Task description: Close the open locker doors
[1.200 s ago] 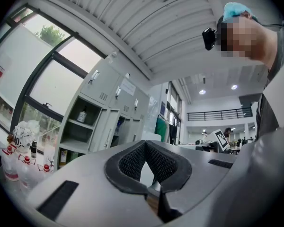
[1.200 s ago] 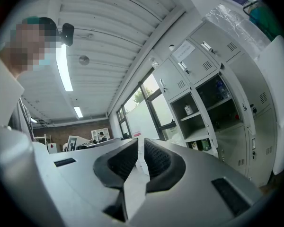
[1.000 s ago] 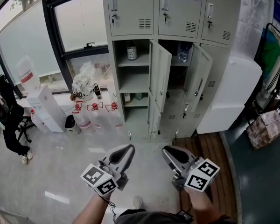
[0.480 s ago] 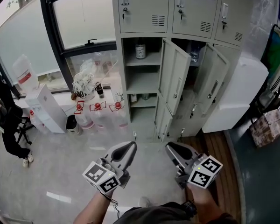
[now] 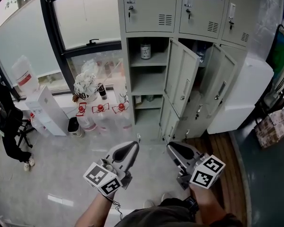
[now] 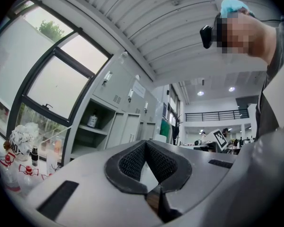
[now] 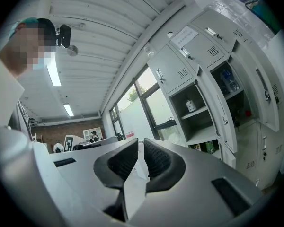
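Note:
The grey locker bank (image 5: 151,6) stands ahead against the wall. Its left compartment (image 5: 144,74) gapes with shelves and a jar inside. Two tall doors hang ajar: the middle door (image 5: 182,77) and the right door (image 5: 220,86), with lower doors (image 5: 169,122) also swung out. My left gripper (image 5: 128,149) and right gripper (image 5: 176,149) are side by side at the bottom, short of the lockers, both shut and empty. The left gripper (image 6: 145,143) looks at the lockers (image 6: 113,122) from the left. The right gripper (image 7: 140,143) sees the open compartments (image 7: 194,110).
Red-capped water bottles (image 5: 99,113) and a black bin (image 5: 73,125) stand on the floor left of the lockers, under the window (image 5: 80,18). A white box (image 5: 47,110) and a seated person (image 5: 7,126) are further left. A white appliance (image 5: 244,96) adjoins the lockers' right side.
Both grippers have been carried forward together toward the lockers, which now sit nearer and a little further right in the head view. The doors have not moved.

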Action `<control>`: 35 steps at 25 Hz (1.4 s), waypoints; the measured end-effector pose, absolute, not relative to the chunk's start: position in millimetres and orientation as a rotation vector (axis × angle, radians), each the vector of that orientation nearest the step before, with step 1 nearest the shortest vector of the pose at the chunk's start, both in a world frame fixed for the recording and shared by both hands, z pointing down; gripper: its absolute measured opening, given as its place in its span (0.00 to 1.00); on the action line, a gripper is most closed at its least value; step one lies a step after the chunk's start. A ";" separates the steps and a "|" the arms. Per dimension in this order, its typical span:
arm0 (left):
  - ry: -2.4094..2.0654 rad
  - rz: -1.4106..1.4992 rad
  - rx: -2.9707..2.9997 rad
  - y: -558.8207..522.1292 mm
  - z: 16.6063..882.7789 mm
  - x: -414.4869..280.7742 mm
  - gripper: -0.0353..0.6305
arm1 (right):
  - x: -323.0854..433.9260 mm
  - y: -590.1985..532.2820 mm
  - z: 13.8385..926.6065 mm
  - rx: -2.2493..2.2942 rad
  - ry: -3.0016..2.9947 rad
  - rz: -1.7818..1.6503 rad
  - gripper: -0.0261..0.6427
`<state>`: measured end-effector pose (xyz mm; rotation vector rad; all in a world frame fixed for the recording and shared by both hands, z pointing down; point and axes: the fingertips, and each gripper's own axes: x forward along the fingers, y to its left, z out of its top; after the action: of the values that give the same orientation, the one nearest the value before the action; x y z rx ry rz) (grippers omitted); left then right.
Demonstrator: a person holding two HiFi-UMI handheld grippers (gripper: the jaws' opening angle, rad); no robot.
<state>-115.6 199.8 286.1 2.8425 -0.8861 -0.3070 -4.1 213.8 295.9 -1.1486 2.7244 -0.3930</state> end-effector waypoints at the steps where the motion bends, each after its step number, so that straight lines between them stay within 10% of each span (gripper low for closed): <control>1: -0.892 -0.308 2.845 199.3 285.4 -117.4 0.07 | -6.0 213.1 296.3 -1.146 2.727 -0.393 0.10; 35: -0.976 -0.249 2.806 29.6 288.0 -46.7 0.06 | 54.9 42.7 302.6 -1.025 2.759 -0.449 0.10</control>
<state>-46.7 29.6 288.0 2.8064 -0.9760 -0.2490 54.9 42.7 302.6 -1.0254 2.7593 -0.4485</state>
